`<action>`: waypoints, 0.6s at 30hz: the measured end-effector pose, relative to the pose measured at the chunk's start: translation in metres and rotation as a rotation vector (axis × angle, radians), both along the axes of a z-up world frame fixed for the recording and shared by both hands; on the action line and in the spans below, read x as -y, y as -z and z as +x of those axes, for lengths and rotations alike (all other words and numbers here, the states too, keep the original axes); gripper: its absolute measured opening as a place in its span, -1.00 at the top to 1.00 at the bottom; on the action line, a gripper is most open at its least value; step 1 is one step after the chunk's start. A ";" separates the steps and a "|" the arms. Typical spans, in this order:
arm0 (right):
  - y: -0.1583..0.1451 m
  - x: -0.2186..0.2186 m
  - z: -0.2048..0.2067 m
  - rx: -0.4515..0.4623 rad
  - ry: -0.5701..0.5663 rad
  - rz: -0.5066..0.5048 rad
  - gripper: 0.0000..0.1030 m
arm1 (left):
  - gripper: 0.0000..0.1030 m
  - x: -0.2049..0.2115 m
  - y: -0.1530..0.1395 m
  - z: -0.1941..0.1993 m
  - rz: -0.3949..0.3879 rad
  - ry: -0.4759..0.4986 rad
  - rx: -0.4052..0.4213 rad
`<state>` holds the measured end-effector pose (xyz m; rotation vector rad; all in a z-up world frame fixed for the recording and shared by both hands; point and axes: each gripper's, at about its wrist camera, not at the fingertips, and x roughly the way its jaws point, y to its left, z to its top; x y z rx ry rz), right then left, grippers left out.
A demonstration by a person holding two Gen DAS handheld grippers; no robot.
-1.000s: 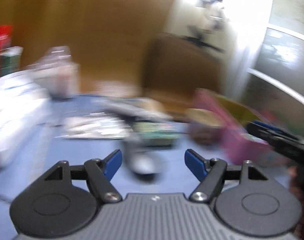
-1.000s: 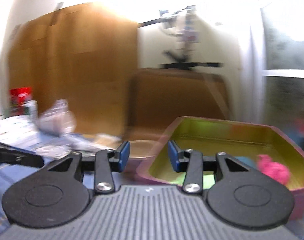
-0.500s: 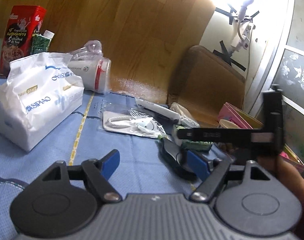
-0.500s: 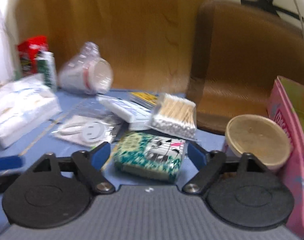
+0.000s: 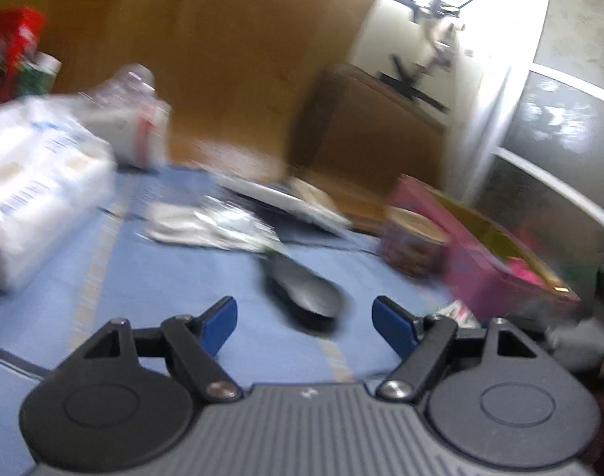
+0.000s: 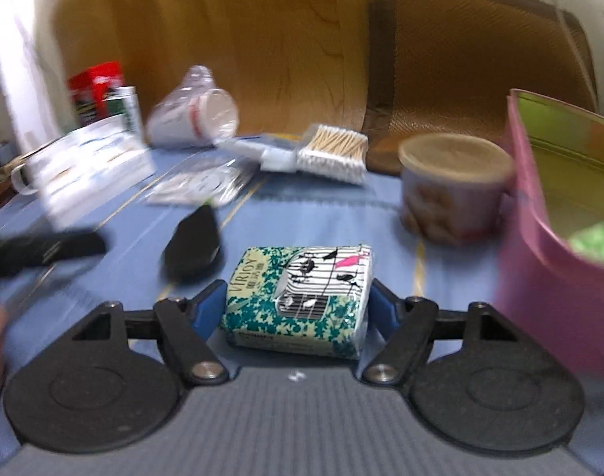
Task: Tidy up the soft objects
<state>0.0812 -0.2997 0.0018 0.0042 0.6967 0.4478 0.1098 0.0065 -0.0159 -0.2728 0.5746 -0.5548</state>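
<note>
- Right gripper (image 6: 298,309): jaws closing, with the green-and-white patterned tissue pack (image 6: 300,297) between the blue pads. The pads sit at both ends of the pack; motion blur leaves it unclear whether they press on it yet, so contact looks likely but is not confirmed.
- The tissue pack lies flat on the blue tablecloth (image 6: 322,218), near the pink storage box (image 6: 548,277) at the right edge of the right wrist view.
- A green soft item (image 6: 591,242) lies inside that box. In the left wrist view a pink soft item (image 5: 524,271) shows in the same box (image 5: 472,261).
- Left gripper (image 5: 304,325): jaws set wide, nothing between them, held over bare cloth.
- A black oval object (image 5: 306,289) lies on the cloth just ahead of the left gripper.
- A lidded paper cup (image 6: 453,186) stands beside the box.
- A pack of cotton swabs (image 6: 333,150) lies further back.
- A large white tissue bag (image 5: 36,186) sits at the left.
</note>
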 end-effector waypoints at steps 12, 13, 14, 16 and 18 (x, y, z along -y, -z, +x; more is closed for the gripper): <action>0.004 0.029 -0.079 0.079 0.035 -0.015 -0.85 | -0.50 0.105 -0.001 -0.012 0.048 0.303 -0.098; 0.005 0.028 -0.082 0.088 0.030 -0.024 -0.85 | -0.50 0.107 0.001 -0.014 0.048 0.311 -0.109; 0.006 0.028 -0.086 0.097 0.026 -0.037 -0.85 | -0.50 0.109 0.002 -0.016 0.047 0.320 -0.116; 0.009 0.026 -0.089 0.116 0.009 -0.057 -0.85 | -0.39 0.113 0.004 -0.021 0.045 0.339 -0.136; 0.014 0.023 -0.088 0.120 -0.007 -0.074 -0.72 | -0.24 0.118 0.010 -0.023 0.055 0.371 -0.169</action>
